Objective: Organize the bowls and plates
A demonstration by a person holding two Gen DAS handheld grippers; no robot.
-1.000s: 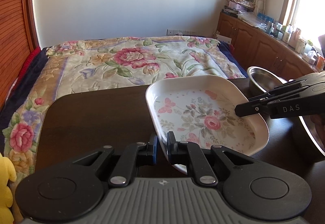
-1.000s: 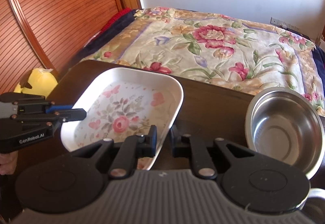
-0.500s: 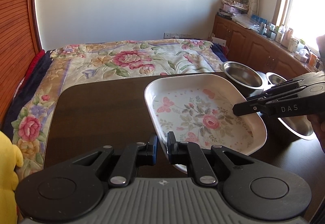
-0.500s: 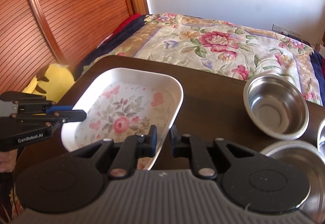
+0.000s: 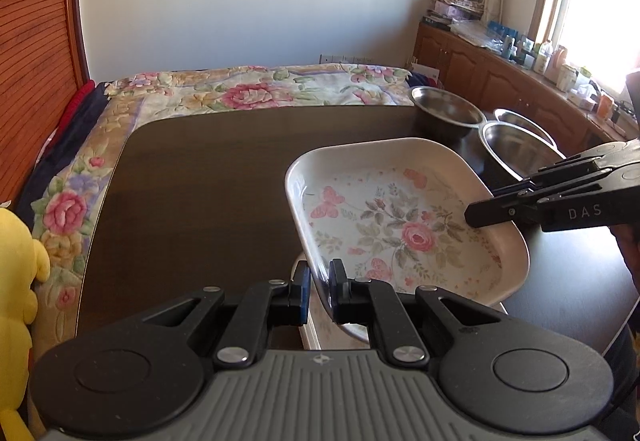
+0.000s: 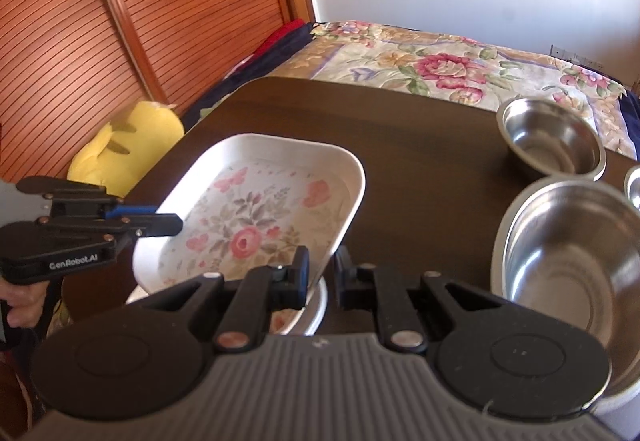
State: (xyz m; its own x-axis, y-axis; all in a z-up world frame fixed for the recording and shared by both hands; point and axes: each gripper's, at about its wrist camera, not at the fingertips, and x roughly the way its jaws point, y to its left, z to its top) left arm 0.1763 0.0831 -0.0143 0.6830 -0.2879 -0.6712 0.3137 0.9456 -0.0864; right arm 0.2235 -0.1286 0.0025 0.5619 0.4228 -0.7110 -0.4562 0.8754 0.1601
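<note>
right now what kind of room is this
Most likely a bedroom doubling as a work area: a bed under a floral quilt sits right behind the dark table, with a slatted wooden wardrobe door to one side and wooden cabinets under the window.

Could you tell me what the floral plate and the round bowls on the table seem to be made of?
Floral plate: probably melamine or glazed ceramic; smooth glossy white rim, printed roses and butterflies. Which one, I cannot tell. Bowls: most likely stainless steel; silvery brushed walls with bright mirror-like reflections.
</note>
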